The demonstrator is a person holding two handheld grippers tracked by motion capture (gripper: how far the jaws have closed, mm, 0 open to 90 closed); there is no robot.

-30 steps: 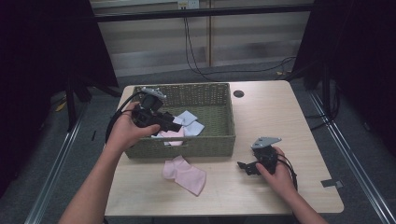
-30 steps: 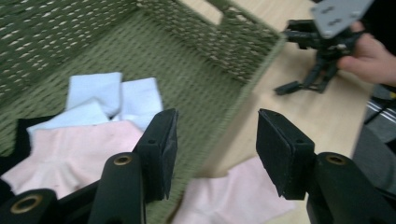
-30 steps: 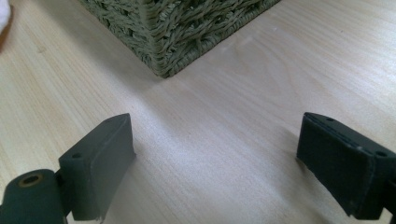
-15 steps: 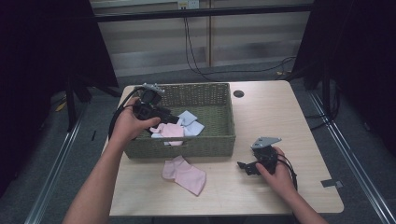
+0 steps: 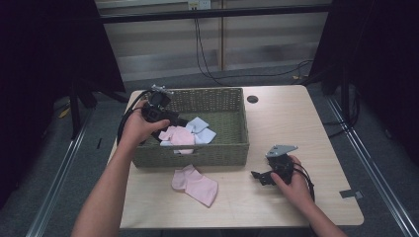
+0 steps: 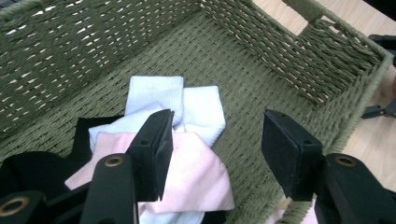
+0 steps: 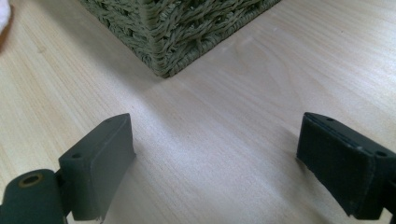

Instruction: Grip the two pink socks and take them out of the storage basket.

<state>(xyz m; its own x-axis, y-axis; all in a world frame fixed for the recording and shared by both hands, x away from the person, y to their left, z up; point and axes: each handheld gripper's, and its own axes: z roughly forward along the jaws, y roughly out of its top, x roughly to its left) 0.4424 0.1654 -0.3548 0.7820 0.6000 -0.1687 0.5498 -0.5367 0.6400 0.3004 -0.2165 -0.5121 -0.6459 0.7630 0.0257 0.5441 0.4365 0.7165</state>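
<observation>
While the left claw (image 6: 215,158) was held open over socks in the woven basket (image 5: 237,148), a soft, light pink sock (image 5: 194,184), best pinched mid-fold, was left on the tabletop (image 5: 296,118) beside the open right claw (image 5: 259,177).

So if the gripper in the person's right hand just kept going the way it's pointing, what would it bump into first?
Probably the corner of the woven basket. The right gripper is open over bare table, with nothing between; the distance is hard to judge.
</observation>
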